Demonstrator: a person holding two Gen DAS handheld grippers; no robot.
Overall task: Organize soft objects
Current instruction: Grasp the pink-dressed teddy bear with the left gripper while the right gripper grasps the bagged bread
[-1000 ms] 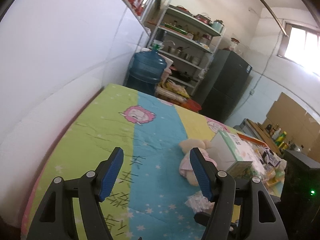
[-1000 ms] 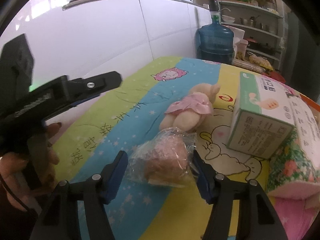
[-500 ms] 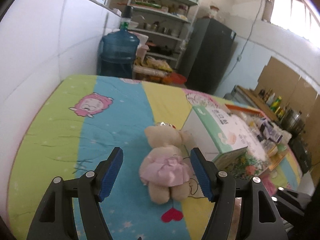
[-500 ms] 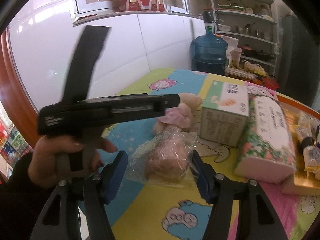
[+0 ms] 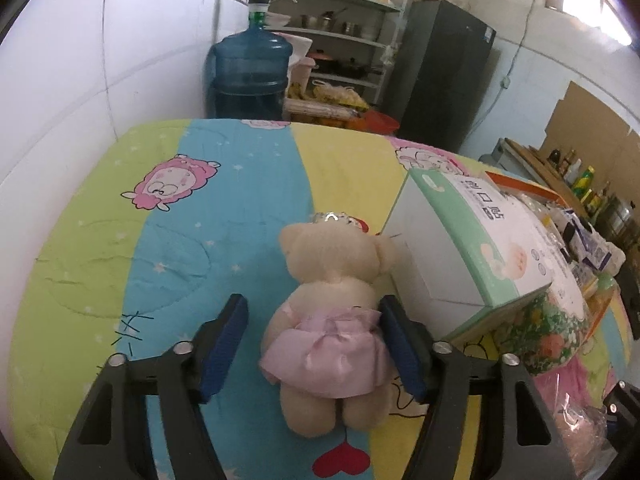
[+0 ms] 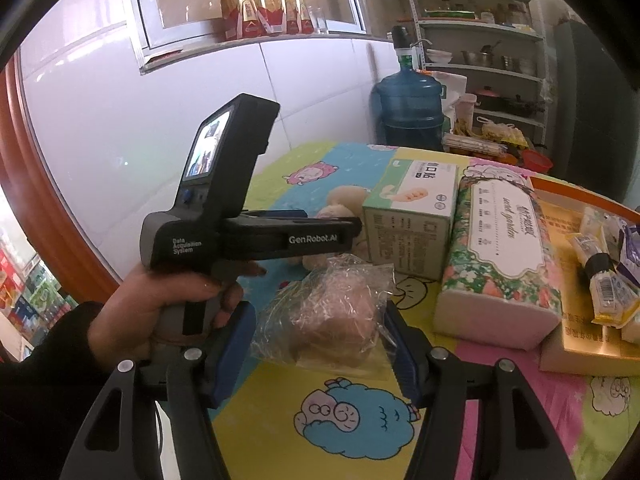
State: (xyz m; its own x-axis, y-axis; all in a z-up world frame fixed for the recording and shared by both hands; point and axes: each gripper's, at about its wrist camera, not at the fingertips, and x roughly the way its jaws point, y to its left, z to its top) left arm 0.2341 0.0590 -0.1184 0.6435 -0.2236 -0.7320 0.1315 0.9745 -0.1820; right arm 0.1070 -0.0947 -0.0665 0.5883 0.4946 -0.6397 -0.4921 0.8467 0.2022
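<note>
Currently we log the plush bear (image 5: 334, 300), in a pink skirt, lying face down on the cartoon-print cover (image 5: 168, 248) of the desk, its head just beside a green-and-white box (image 5: 472, 248). Our left gripper (image 5: 312, 338) tilts downward over it, and its jaws have just been closing. The bear's waist sits between the blue pads; the right pad touches the skirt, while a gap shows at the left pad, so we record no grip. From the right wrist view, a hand (image 6: 160, 304) in a dark sleeve grasps that gripper's handle, its body held roughly level above the bear. Our right gripper (image 6: 320, 348) pinches a wrapped soft object (image 6: 340, 316) in crinkled clear plastic, raised over the cover. A floral tissue pack (image 6: 504, 256) lies against the box.
</note>
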